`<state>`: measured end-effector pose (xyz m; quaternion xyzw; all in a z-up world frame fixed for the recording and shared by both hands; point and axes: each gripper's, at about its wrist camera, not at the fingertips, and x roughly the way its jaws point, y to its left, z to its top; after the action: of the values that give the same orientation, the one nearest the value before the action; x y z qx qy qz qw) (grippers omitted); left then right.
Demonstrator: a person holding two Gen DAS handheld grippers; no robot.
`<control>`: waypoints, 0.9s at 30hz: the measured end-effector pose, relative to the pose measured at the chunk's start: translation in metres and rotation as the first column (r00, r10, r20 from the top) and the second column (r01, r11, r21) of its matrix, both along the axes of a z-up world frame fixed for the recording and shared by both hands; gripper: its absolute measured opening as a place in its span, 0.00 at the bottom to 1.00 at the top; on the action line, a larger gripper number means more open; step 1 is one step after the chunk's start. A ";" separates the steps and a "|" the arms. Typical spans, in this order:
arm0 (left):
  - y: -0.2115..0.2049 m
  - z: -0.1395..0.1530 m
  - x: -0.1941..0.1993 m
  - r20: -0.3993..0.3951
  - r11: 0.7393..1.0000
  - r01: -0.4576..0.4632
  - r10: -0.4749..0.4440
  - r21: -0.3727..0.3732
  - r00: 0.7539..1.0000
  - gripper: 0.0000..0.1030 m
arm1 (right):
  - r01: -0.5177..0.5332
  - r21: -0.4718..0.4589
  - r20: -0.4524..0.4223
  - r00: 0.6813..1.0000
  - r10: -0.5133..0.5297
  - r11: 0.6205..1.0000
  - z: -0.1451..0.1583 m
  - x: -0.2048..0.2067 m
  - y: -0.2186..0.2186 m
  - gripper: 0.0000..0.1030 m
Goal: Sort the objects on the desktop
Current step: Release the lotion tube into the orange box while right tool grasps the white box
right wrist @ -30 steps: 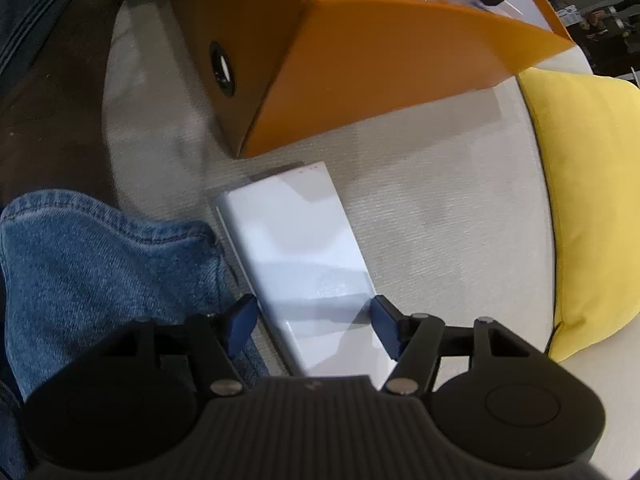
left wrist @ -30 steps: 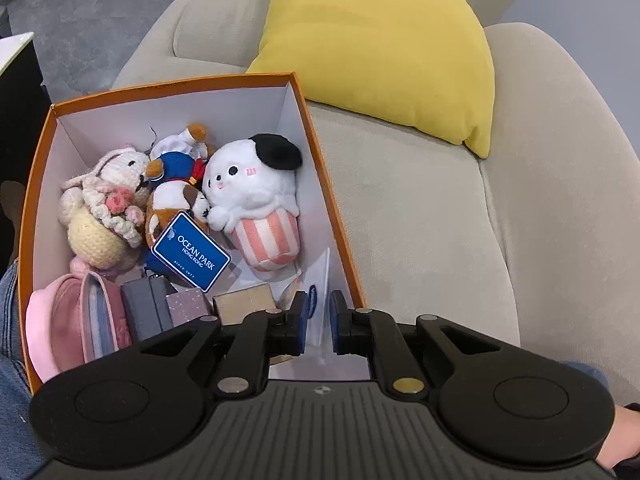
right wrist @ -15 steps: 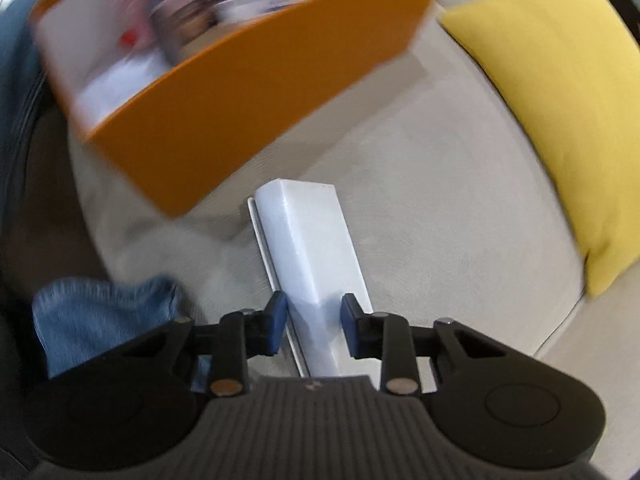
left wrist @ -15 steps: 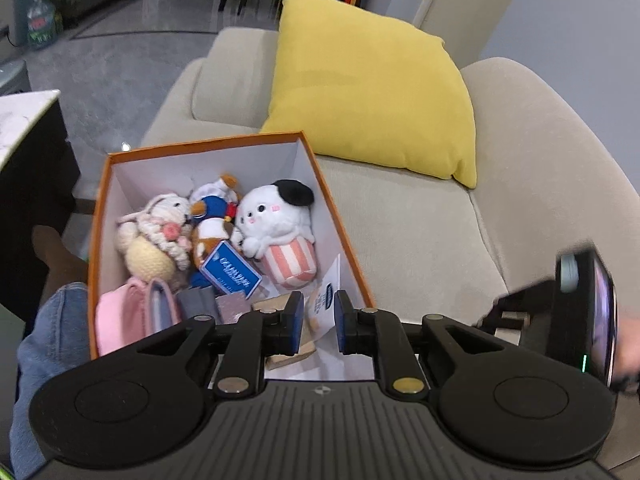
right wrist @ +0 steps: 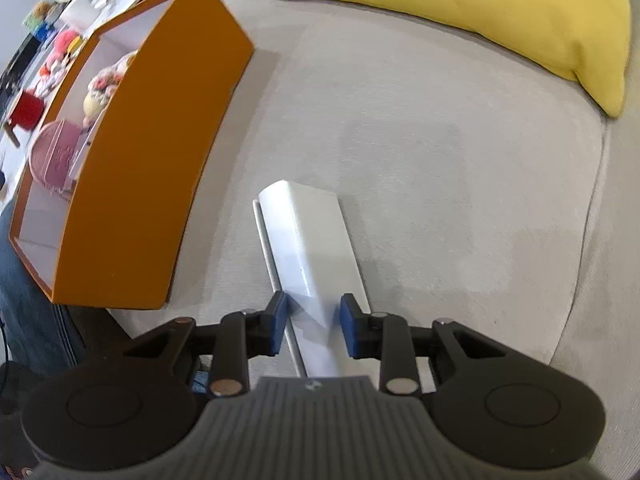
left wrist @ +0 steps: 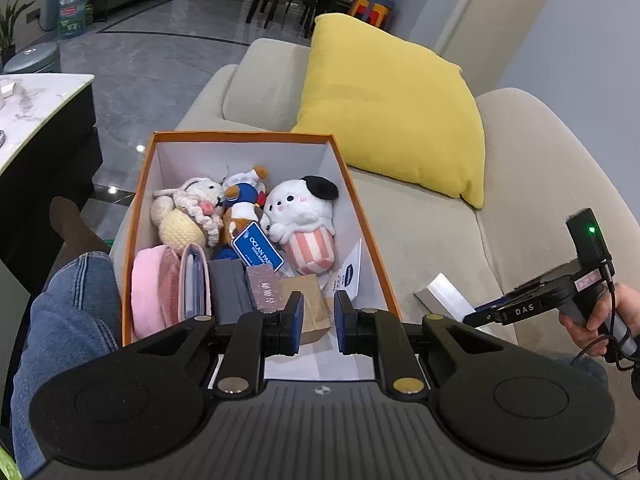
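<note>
An orange box sits on the beige sofa, filled with plush toys, a pink pouch and small boxes. My left gripper hovers over the box's near end, its jaws close together with nothing between them. My right gripper is shut on a white box and holds it above the sofa seat, right of the orange box. The white box and the right gripper also show in the left wrist view, lifted beside the orange box.
A yellow pillow leans on the sofa back behind the orange box; it also shows in the right wrist view. A person's jeans leg lies left of the box. A marble-topped table stands at far left.
My right gripper closed on the white box and lifted it off the sofa. My left gripper rose and pulled back, so the whole orange box shows.
</note>
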<state>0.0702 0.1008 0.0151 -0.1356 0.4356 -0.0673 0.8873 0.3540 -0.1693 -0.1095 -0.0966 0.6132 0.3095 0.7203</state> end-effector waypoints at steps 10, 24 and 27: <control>0.011 -0.005 -0.014 -0.011 0.998 -0.049 0.049 -0.031 0.999 0.17 | 0.049 0.032 -0.015 0.999 -0.049 0.998 -0.013 0.013 0.007 0.30; 0.033 -0.008 -0.024 -0.015 0.992 -0.115 0.115 -0.043 0.993 0.17 | -0.038 -0.028 0.151 0.988 0.042 0.999 -0.007 -0.027 0.060 0.58; 0.039 -0.009 -0.027 -0.015 0.991 -0.130 0.130 -0.041 0.991 0.17 | -0.121 -0.087 0.213 0.967 0.137 0.989 -0.013 -0.060 0.091 0.57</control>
<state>0.0428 0.1399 0.0060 -0.1827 0.4296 -0.0178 0.8842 0.2943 -0.0785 -0.1225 -0.1960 0.5336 0.3206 0.7577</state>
